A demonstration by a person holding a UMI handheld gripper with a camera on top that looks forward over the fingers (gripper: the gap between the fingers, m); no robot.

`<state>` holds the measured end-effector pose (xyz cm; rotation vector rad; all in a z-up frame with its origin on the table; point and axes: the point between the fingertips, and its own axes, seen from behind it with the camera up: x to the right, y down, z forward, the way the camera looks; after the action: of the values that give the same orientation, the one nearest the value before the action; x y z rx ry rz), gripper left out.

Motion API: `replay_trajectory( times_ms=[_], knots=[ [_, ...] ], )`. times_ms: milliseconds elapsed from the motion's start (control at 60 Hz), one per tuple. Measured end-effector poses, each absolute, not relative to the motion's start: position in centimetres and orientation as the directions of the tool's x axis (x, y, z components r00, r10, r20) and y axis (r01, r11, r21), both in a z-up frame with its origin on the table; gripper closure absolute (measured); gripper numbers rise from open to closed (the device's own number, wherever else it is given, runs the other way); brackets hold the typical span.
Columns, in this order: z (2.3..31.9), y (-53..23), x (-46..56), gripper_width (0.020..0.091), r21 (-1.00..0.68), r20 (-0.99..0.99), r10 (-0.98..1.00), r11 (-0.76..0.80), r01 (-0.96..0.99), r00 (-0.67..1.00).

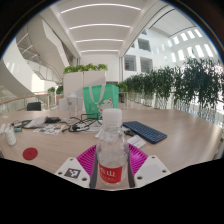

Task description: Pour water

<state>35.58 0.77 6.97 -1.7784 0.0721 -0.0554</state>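
A clear plastic water bottle [111, 150] with a white cap and a red label stands upright between my gripper's [112, 172] two fingers. The magenta pads [86, 160] sit against both sides of the bottle at label height, so the gripper is shut on it. The bottle's base is hidden below the fingers. No cup or glass is clear to me in this view.
A wooden table [175, 135] stretches ahead. On it lie a dark keyboard [145, 131], a red disc [30, 153], a green box [99, 97] and cluttered items with cables [50, 122]. Potted plants [175, 85] line the right side beyond the table.
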Motion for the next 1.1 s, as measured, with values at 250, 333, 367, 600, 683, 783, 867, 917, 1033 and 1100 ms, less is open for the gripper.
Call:
replay_trajectory(
  times_ms=[250,333,367,600,683,783,867,917,1033,1100],
  knots=[
    [6.8,0.8,36.1,0.0778,-0.972,-0.047,-0.134,-0.224,-0.077,0.99],
    [7.0,0.6,35.2,0.0777,-0.955,-0.096,-0.135,-0.267,-0.13,0.986],
    [8.3,0.3,34.9,0.0777,-0.959,-0.079,-0.135,-0.261,-0.113,0.988],
    [22.7,1.1,23.9,0.078,-0.935,0.309,-0.013,-0.19,0.301,0.951],
    [25.4,1.8,17.1,0.0782,-0.835,0.524,0.044,-0.172,0.524,0.85],
    [24.5,3.8,8.4,0.078,-0.594,0.789,0.111,-0.11,0.797,0.604],
    [23.3,4.4,2.0,0.078,-0.313,0.934,0.157,-0.068,0.947,0.32],
    [21.0,4.8,-1.1,0.0781,-0.173,0.965,0.191,-0.055,0.983,0.181],
    [17.6,5.2,-5.5,0.0782,0.179,0.955,0.235,0.03,0.983,-0.181],
    [17.1,5.9,-5.9,0.0779,0.357,0.908,0.212,0.059,0.932,-0.361]
  ],
)
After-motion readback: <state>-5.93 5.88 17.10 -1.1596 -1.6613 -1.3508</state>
